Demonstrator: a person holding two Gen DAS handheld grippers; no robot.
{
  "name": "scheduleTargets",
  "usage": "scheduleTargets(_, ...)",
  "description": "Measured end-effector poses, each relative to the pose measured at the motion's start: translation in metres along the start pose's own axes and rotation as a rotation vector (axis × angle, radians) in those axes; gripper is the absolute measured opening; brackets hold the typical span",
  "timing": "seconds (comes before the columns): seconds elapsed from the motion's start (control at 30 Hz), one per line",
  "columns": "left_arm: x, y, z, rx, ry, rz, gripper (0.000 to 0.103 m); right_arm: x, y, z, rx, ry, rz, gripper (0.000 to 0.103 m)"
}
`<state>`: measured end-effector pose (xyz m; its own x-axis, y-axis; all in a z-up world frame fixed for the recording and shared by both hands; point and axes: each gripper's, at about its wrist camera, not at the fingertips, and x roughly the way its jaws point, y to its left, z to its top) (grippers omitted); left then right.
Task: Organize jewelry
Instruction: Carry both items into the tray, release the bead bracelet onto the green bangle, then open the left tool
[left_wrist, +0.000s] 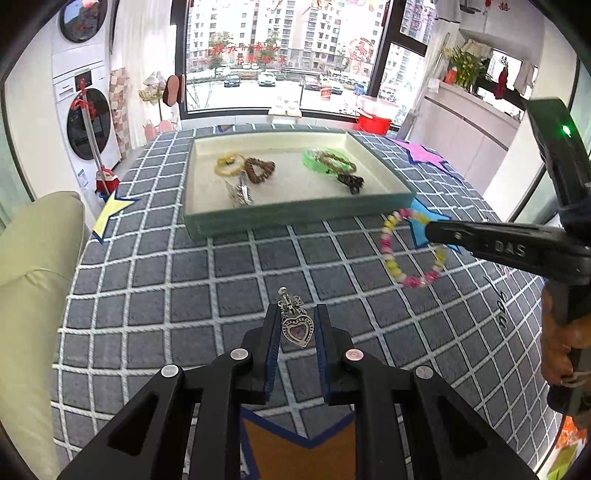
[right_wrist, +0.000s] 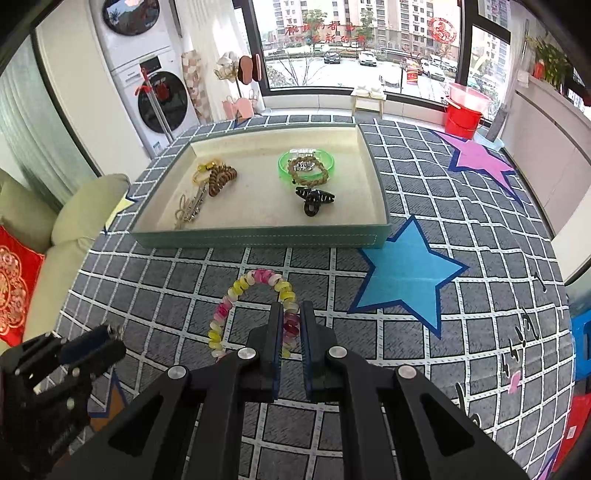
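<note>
Tray holds roughly six pieces. Left gripper clamps heart brooch; right gripper clamps beaded bracelet. Both unplaced.

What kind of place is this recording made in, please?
Probably a home's laundry or balcony room: stacked white washing machines, a pale sofa, and a large window overlooking apartment blocks.
</note>
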<state>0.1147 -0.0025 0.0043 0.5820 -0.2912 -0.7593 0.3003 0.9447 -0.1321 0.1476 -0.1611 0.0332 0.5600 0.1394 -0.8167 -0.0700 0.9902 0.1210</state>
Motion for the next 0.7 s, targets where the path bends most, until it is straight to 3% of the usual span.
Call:
scheduleTargets(0.4, -0.004, 0.021, 0.042, -0.005, -0.064, 0.004, 0.033, -0.016, -0.017, 0.039, 0.063, -0.054, 0.022, 0.010)
scheduleTargets(0.7, 0.007, 0.027, 0.092, 0.006, -0.128, 0.039, 0.033, -0.001, -0.026, 0.083, 0.111, -0.069, 0.039, 0.010)
